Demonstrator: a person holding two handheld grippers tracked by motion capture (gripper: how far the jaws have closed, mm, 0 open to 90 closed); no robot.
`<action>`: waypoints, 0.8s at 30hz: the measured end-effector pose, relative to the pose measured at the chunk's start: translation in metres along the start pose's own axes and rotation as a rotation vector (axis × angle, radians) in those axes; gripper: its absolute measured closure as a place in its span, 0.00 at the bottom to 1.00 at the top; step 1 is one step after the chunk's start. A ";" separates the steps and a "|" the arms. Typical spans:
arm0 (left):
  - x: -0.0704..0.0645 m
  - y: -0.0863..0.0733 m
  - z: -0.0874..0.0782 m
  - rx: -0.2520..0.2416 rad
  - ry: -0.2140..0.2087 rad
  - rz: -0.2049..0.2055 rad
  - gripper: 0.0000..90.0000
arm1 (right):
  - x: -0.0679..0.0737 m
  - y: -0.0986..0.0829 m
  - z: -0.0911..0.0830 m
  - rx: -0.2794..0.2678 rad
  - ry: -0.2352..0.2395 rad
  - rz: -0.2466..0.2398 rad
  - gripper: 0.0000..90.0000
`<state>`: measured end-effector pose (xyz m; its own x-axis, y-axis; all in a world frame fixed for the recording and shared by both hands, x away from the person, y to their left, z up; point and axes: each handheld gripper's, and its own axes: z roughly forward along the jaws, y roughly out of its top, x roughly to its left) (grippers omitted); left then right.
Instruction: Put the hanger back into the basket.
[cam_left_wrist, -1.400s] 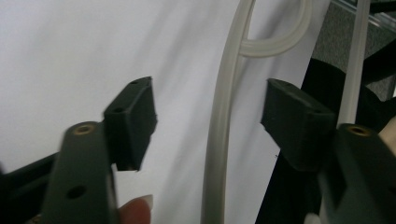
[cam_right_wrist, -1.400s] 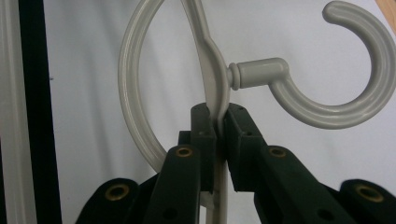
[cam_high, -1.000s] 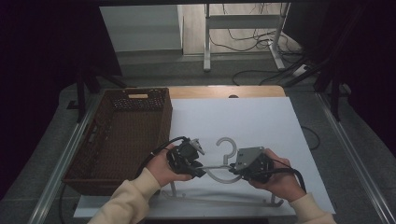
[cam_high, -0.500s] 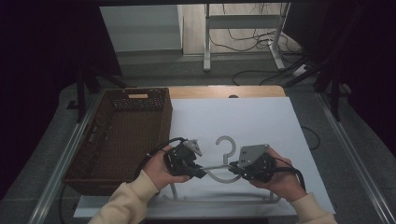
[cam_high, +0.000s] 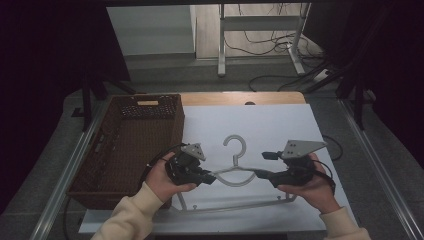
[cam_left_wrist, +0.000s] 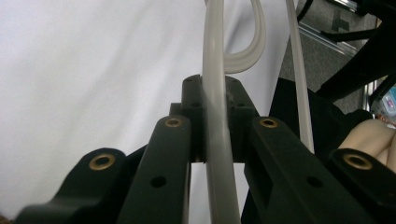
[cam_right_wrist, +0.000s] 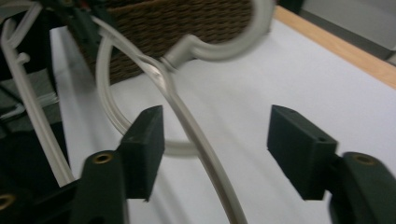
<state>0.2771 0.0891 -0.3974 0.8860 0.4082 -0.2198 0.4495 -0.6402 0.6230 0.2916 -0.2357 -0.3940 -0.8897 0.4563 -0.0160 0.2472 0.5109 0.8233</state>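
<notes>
No legible txt, labels or nos. anywhere

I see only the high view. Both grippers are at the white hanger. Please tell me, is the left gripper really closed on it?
Observer: Yes. In the left gripper view the left gripper has both jaws pressed against the hanger arm, with no gap.
Operator: And the right gripper, does it hold the other arm?
Observer: Not yet. In the right gripper view the right gripper stands wide open; the hanger arm runs between the jaws, close to one pad and well apart from the other.
Operator: What is behind the hook there?
Observer: The brown wicker basket, at the edge of the white table.
</notes>
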 end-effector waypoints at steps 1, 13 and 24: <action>0.000 0.000 0.000 0.000 0.000 0.000 0.91 | 0.000 0.000 0.000 0.000 0.000 0.000 0.36; 0.006 -0.009 -0.025 -0.072 0.028 -0.031 0.91 | -0.025 -0.021 -0.033 -0.079 -0.109 0.147 0.27; 0.015 -0.022 -0.059 -0.155 0.087 -0.075 0.91 | -0.035 -0.034 -0.039 -0.083 -0.155 0.198 0.25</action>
<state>0.2744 0.1476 -0.3701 0.8343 0.5102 -0.2089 0.4856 -0.5007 0.7166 0.2993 -0.2968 -0.3993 -0.7561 0.6508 0.0691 0.3727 0.3414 0.8629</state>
